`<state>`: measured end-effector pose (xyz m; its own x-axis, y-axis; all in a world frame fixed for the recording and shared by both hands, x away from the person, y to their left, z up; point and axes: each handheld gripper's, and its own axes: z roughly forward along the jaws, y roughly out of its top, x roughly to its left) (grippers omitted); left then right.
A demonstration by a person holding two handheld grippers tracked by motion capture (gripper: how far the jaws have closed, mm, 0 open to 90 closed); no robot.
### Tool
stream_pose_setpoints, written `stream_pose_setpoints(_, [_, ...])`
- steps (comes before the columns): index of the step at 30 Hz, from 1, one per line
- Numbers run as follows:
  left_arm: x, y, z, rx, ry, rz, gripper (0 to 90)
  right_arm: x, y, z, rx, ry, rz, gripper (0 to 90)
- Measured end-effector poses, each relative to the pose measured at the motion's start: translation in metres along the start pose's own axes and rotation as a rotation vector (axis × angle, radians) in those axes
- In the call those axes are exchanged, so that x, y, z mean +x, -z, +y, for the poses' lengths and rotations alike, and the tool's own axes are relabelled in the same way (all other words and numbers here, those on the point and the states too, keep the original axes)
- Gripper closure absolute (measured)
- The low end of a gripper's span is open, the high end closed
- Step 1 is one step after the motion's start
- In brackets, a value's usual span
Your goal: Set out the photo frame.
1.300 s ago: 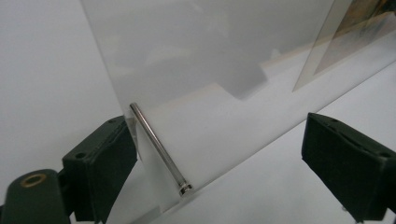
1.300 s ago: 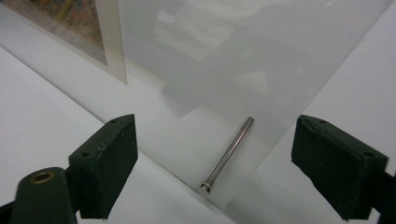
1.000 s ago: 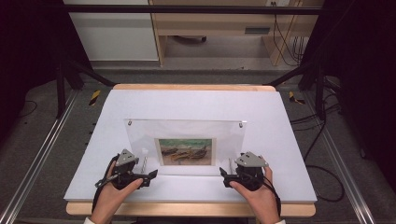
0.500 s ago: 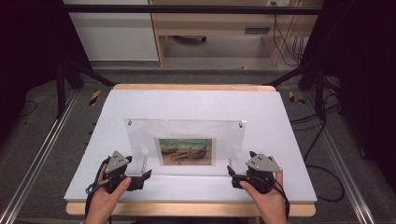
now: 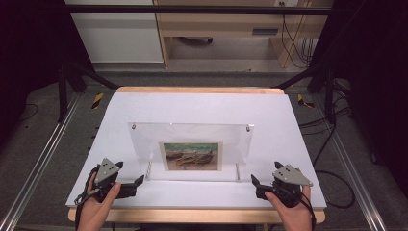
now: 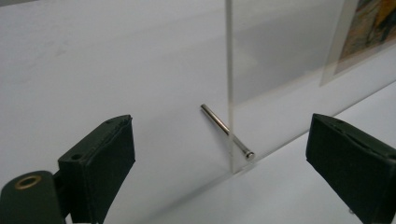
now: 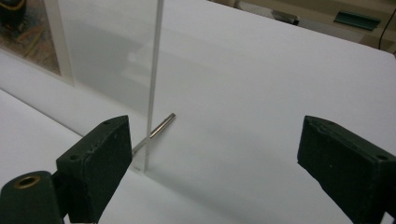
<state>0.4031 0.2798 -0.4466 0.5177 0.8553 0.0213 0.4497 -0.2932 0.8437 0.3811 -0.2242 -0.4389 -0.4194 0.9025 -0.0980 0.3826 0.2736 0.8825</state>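
Standing upright near the middle of the white table (image 5: 202, 103) is a clear picture frame (image 5: 192, 139) with a small painted print (image 5: 191, 156) set low in its centre. The frame rests on two thin metal pins, one at each lower corner; the left pin (image 6: 227, 132) passes through the clear sheet close to its edge, and the right pin (image 7: 159, 127) does the same on the other side. The left gripper (image 5: 137, 183) sits on the table near the front edge, just off the frame's lower left corner, held by a hand (image 5: 98, 204). Its jaws are spread wide, with the edge of the frame between them but not touched. The right gripper (image 5: 255, 184) lies opposite, off the lower right corner, also spread wide and pinching nothing; the frame's edge stands close to one jaw, though whether it touches is hard to tell. The print seems to show boats, but it is too small to be sure.
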Motion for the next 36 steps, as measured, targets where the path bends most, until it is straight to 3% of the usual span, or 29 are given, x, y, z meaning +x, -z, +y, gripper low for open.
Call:
stream_pose_setpoints(6, [0.012, 0.003, -0.002, -0.004, 0.008, 0.06, 8.1, -0.01, 0.004, -0.008, 0.028, -0.012, -0.022, 9.1])
stream_pose_setpoints(14, [0.026, 0.005, -0.004, -0.016, 0.015, 0.109, 9.0, -0.021, 0.007, -0.011, 0.016, -0.041, -0.058, 8.7])
stream_pose_setpoints(22, [0.04, 0.006, -0.006, -0.03, 0.005, 0.18, 9.4, -0.028, 0.006, -0.011, 0.004, -0.038, -0.113, 9.0])
stream_pose_setpoints(26, [0.048, 0.001, -0.008, -0.03, 0.011, 0.211, 9.4, -0.033, 0.0, -0.012, 0.014, -0.041, -0.134, 9.4])
stream_pose_setpoints(36, [0.061, -0.017, -0.006, -0.01, 0.032, 0.234, 9.4, -0.05, -0.027, -0.015, 0.086, -0.072, -0.17, 10.9])
